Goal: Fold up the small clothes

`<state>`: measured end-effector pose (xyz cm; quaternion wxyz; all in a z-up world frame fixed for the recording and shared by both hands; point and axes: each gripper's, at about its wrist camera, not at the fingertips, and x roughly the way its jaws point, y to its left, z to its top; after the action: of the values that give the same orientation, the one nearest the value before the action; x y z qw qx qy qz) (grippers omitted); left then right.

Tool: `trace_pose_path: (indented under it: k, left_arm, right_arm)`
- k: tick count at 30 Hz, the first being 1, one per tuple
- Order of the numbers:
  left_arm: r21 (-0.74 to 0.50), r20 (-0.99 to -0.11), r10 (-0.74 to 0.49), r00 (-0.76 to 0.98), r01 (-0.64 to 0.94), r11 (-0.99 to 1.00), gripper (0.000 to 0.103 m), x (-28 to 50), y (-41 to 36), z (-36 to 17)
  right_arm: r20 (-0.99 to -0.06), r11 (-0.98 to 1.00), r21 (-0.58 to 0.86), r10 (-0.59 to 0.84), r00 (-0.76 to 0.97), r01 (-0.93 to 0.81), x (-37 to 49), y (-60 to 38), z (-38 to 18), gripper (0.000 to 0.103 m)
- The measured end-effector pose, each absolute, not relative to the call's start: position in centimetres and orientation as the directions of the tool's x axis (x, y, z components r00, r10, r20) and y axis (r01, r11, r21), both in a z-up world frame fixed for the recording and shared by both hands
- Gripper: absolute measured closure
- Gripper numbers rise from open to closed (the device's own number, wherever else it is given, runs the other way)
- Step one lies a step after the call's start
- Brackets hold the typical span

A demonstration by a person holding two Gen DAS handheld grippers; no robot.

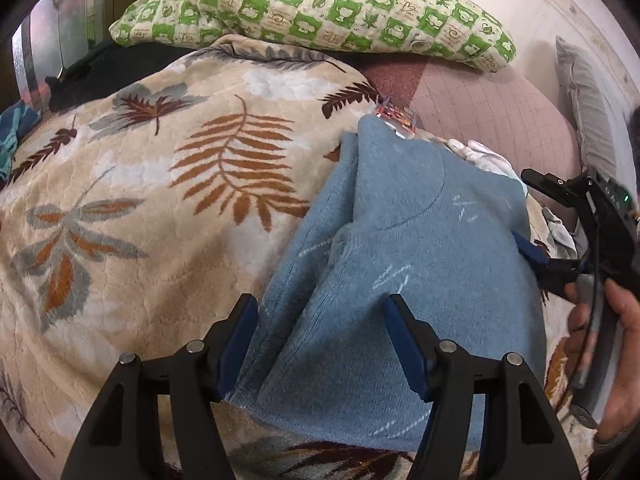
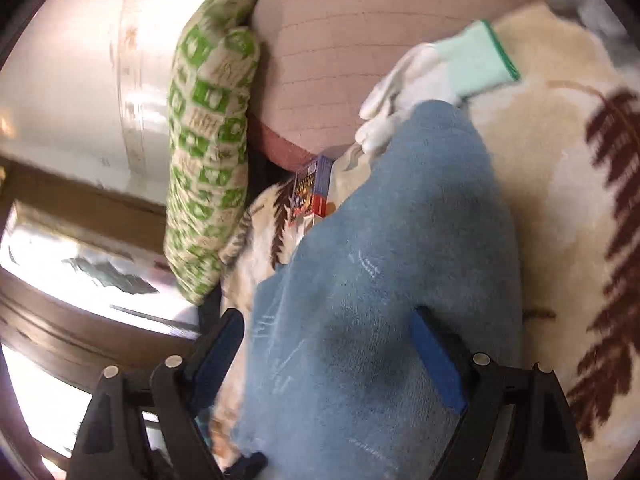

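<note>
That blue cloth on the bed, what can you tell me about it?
The blue cloth looks like soft terry or knit fabric, dusty blue with faint pale stitched marks. It lies rumpled and partly folded on a beige leaf-patterned blanket, with ridges running lengthwise. Its near edge sits between the open jaws of the left gripper; the right gripper straddles its other side. A white glove and a small colourful box lie at its far end.
</note>
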<state>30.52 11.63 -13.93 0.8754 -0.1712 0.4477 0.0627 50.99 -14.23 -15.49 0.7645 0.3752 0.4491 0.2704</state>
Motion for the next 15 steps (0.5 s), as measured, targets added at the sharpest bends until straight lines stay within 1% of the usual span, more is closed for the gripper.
trace_pose_path:
  k: [2, 5, 6, 8, 10, 12, 15]
  left_arm:
    - [-0.259, -0.797, -0.05, 0.602, -0.266, 0.929, 0.036, 30.4, 12.0, -13.6]
    - [-0.266, -0.781, -0.044, 0.622, -0.269, 0.926, 0.036, 30.4, 13.2, -12.9]
    - [-0.281, -0.773, -0.045, 0.633, -0.277, 0.919, 0.034, 30.4, 14.0, -12.7]
    - [-0.315, -0.761, -0.052, 0.646, -0.298, 0.901, 0.024, 30.6, 15.5, -12.7]
    - [-0.369, -0.755, -0.108, 0.647, -0.282, 0.886, 0.023, 31.7, 16.6, -13.1]
    - [-0.417, -0.761, -0.179, 0.624, -0.258, 0.872, 0.023, 32.9, 16.7, -13.7]
    - [-0.468, -0.763, -0.297, 0.575, -0.174, 0.866, 0.023, 35.3, 15.8, -14.4]
  right_arm:
    - [-0.519, 0.609, 0.788, 0.737, 0.433, -0.091, 50.8, -14.0, -14.4, 0.016]
    - [-0.488, 0.589, 0.798, 0.757, 0.434, -0.129, 48.3, -15.5, -13.2, 0.016]
    - [-0.496, 0.604, 0.787, 0.743, 0.45, -0.129, 47.0, -16.7, -13.1, 0.016]
    - [-0.53, 0.644, 0.756, 0.708, 0.466, -0.117, 44.9, -18.7, -13.4, 0.015]
    - [-0.574, 0.664, 0.743, 0.697, 0.43, -0.085, 43.6, -19.7, -15.0, 0.015]
    - [-0.592, 0.659, 0.751, 0.702, 0.395, -0.045, 43.1, -20.4, -16.8, 0.015]
    - [-0.54, 0.595, 0.802, 0.761, 0.36, -0.054, 42.9, -20.1, -18.4, 0.015]
